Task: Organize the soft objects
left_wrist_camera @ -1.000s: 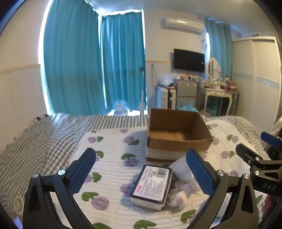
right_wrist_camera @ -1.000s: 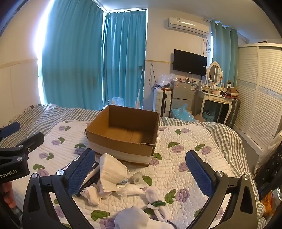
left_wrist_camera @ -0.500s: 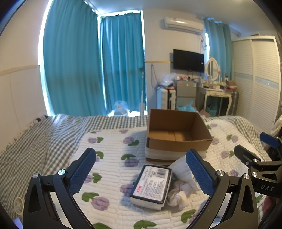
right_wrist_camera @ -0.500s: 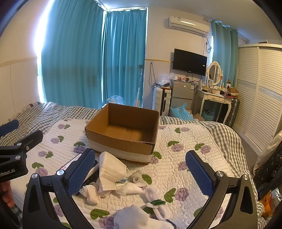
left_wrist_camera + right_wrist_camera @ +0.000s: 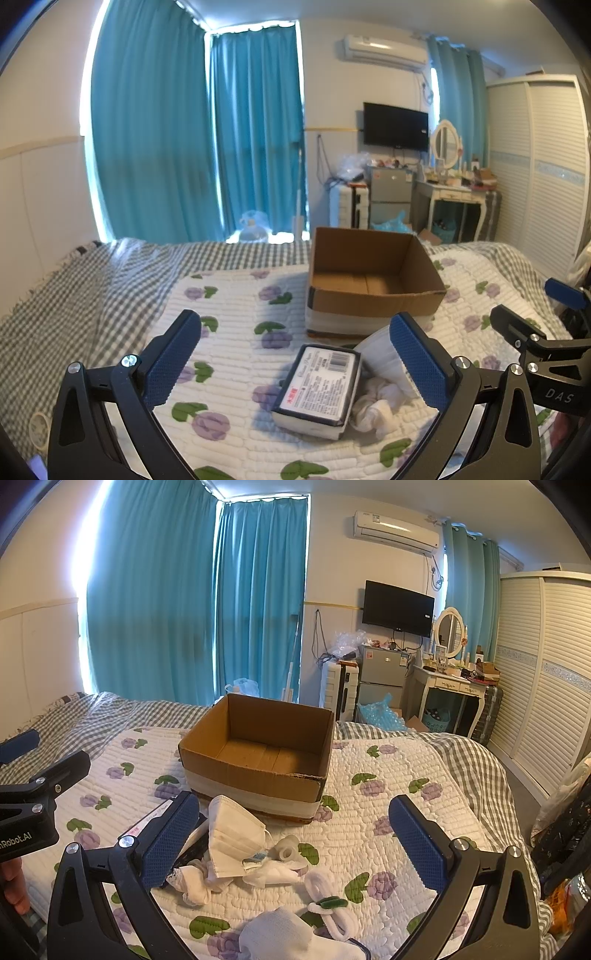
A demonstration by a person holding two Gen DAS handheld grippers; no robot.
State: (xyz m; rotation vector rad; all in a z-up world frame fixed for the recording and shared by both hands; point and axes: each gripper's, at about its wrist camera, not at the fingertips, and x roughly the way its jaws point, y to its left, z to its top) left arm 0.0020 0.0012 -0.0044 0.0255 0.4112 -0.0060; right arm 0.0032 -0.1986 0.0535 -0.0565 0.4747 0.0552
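An empty cardboard box (image 5: 373,280) (image 5: 258,753) sits on the quilted bed. In front of it lies a pile of soft items: a white face mask (image 5: 232,834), crumpled white socks (image 5: 192,882) (image 5: 373,406), a roll of gauze (image 5: 286,851), a coiled white band with a green clip (image 5: 328,904) and a white cloth (image 5: 291,938). A wrapped tissue pack (image 5: 317,386) lies beside them. My left gripper (image 5: 295,362) is open above the tissue pack. My right gripper (image 5: 291,845) is open above the pile. Neither holds anything.
The flowered quilt (image 5: 384,805) covers a checked bedspread (image 5: 74,288). Teal curtains, a small fridge (image 5: 382,675), a dressing table (image 5: 450,686) and a white wardrobe (image 5: 546,686) stand beyond the bed. A hand (image 5: 14,882) shows at the left edge of the right wrist view.
Both grippers have drifted very slightly; the right wrist view has edged a little closer to the box. Nothing on the bed has moved and both grippers stay open.
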